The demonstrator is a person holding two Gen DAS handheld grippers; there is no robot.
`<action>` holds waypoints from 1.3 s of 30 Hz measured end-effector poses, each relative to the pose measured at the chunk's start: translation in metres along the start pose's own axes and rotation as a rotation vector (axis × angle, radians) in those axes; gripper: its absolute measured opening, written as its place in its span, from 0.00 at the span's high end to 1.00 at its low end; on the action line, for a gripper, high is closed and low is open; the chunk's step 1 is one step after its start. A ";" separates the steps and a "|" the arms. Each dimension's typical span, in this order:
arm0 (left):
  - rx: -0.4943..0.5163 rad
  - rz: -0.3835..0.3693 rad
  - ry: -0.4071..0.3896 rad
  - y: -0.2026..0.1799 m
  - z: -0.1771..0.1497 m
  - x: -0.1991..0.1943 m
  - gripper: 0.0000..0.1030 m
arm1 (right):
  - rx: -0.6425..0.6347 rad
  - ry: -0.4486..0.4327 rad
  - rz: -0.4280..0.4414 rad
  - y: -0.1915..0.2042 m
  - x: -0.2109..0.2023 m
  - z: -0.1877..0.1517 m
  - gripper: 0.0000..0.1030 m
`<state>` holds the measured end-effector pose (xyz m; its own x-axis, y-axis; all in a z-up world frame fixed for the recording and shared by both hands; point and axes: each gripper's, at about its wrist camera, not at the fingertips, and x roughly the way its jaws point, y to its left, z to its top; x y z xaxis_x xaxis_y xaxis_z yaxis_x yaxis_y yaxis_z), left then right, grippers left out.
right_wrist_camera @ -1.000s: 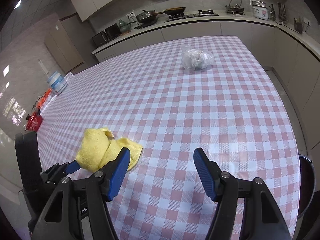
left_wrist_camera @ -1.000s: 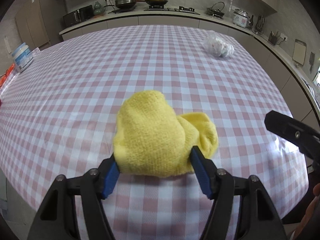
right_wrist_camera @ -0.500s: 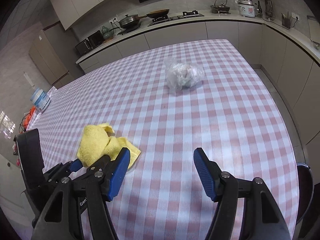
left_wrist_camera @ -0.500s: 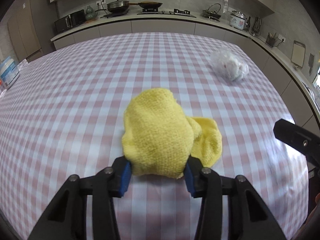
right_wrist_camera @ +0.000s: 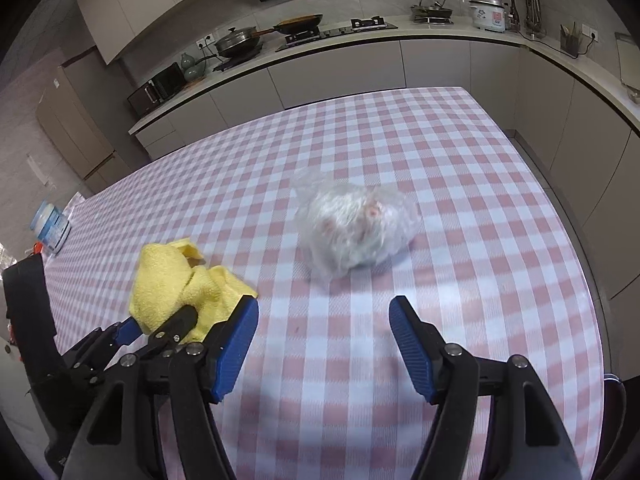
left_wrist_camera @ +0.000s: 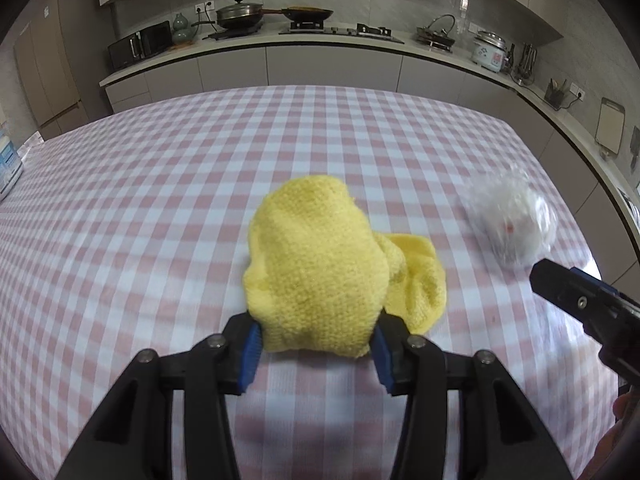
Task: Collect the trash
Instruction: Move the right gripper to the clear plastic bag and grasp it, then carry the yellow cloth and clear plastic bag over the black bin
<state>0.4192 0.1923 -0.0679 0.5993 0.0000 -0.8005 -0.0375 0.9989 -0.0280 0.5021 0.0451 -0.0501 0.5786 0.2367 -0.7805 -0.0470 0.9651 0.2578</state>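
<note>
A clear plastic bag of crumpled trash (right_wrist_camera: 356, 226) lies on the pink checked tablecloth (right_wrist_camera: 460, 184); it also shows at the right of the left wrist view (left_wrist_camera: 514, 226). My left gripper (left_wrist_camera: 316, 346) is shut on a yellow cloth (left_wrist_camera: 320, 276), which bunches up in front of its blue pads. In the right wrist view the yellow cloth (right_wrist_camera: 176, 280) sits at the left. My right gripper (right_wrist_camera: 324, 336) is open and empty, its fingers a short way in front of the bag.
A white and blue jar (right_wrist_camera: 52, 226) stands at the table's far left edge. A kitchen counter (left_wrist_camera: 320, 40) with pans, a kettle and a rice cooker runs behind the table. The right gripper's finger (left_wrist_camera: 576, 300) enters the left wrist view at right.
Both grippers have moved forward across the table toward the bag, which now looks larger and closer. The left gripper has closed tighter on the yellow cloth. The right gripper stays open.
</note>
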 end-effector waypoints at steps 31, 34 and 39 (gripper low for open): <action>0.008 -0.051 -0.083 -0.024 0.020 -0.013 0.69 | -0.054 -0.048 0.051 -0.013 0.005 0.022 0.49; 0.010 -0.058 -0.099 -0.026 0.015 -0.029 0.69 | -0.065 -0.053 0.062 -0.015 -0.013 0.015 0.49; 0.022 -0.067 -0.133 -0.032 0.004 -0.059 0.69 | -0.067 -0.067 0.070 -0.022 -0.045 -0.001 0.49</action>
<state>0.3881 0.1601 -0.0179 0.7005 -0.0622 -0.7109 0.0229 0.9976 -0.0648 0.4767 0.0133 -0.0213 0.6252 0.2975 -0.7215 -0.1422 0.9525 0.2695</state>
